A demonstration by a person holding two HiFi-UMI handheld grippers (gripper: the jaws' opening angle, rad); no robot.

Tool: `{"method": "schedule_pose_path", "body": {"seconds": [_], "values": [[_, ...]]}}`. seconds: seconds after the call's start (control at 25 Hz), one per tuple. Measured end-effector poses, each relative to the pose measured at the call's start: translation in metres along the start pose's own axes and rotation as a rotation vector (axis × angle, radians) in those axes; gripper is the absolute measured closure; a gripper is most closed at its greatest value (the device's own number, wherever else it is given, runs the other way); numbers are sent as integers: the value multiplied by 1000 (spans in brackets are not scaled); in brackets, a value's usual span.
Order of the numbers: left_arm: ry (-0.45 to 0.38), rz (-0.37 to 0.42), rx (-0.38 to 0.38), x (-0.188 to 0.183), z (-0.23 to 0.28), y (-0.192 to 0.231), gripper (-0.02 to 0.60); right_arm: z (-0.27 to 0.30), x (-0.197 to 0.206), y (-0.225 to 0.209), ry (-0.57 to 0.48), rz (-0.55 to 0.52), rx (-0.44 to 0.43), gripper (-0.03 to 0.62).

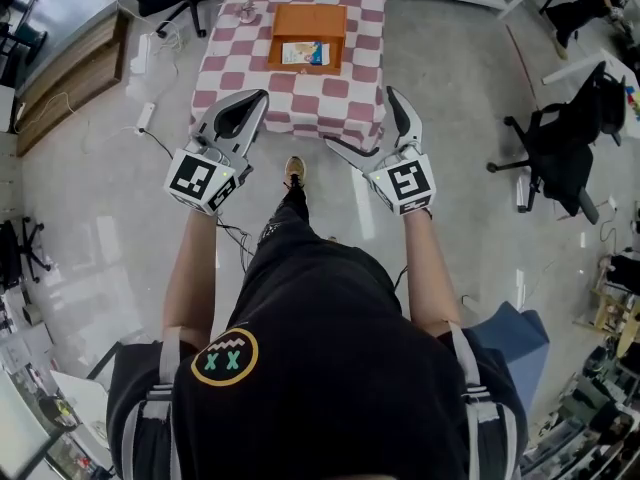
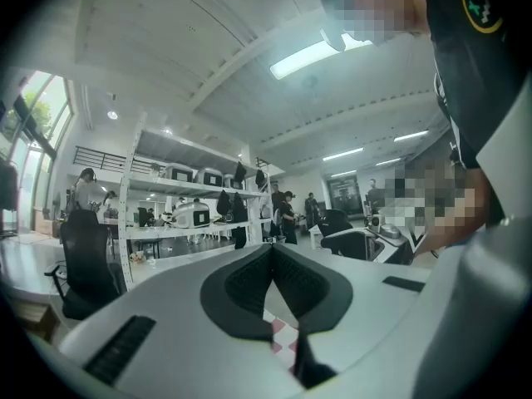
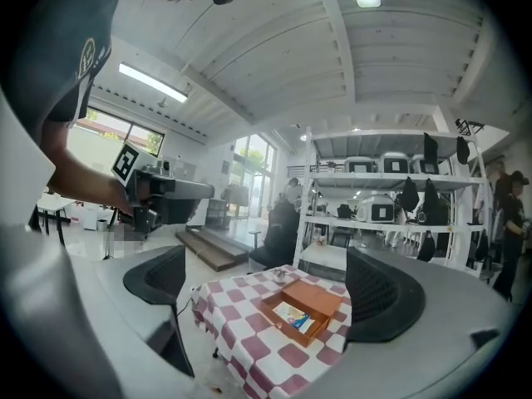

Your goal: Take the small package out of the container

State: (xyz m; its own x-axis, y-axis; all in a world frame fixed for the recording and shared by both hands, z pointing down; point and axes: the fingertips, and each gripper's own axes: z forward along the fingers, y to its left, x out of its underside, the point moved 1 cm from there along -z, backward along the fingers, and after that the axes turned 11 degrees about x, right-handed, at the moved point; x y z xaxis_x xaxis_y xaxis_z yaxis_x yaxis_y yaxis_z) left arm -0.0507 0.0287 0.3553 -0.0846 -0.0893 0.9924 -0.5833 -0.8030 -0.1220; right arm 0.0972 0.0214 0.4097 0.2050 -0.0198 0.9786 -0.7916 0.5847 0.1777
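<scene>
Head view: hovering before the checkered table [image 1: 300,103], holding the left gripper [image 1: 262,96] clenched empty, the right gripper [image 1: 362,120] spread wide, facing the small package [image 1: 302,53] lying inside the orange container [image 1: 310,20].

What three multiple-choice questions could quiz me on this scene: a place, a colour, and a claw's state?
1. Where is the small package?
A) in the open orange box
B) on the floor
C) in a claw

2. The tablecloth checks are:
A) blue and yellow
B) dark pink and white
C) green and black

3. The right claw is:
A) shut on the package
B) open and empty
C) shut on nothing

Answers:
1 A, it lies inside the box on the table.
2 B, those squares alternate.
3 B, its jaws stand wide apart, holding nothing.
</scene>
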Motion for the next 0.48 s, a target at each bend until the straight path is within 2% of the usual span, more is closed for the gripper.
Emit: {"method": "schedule_pose_path", "body": {"seconds": [0.48], "values": [[12,-57,28,34,43,117,565,117,14,-31,79,7,-7,0]]}}
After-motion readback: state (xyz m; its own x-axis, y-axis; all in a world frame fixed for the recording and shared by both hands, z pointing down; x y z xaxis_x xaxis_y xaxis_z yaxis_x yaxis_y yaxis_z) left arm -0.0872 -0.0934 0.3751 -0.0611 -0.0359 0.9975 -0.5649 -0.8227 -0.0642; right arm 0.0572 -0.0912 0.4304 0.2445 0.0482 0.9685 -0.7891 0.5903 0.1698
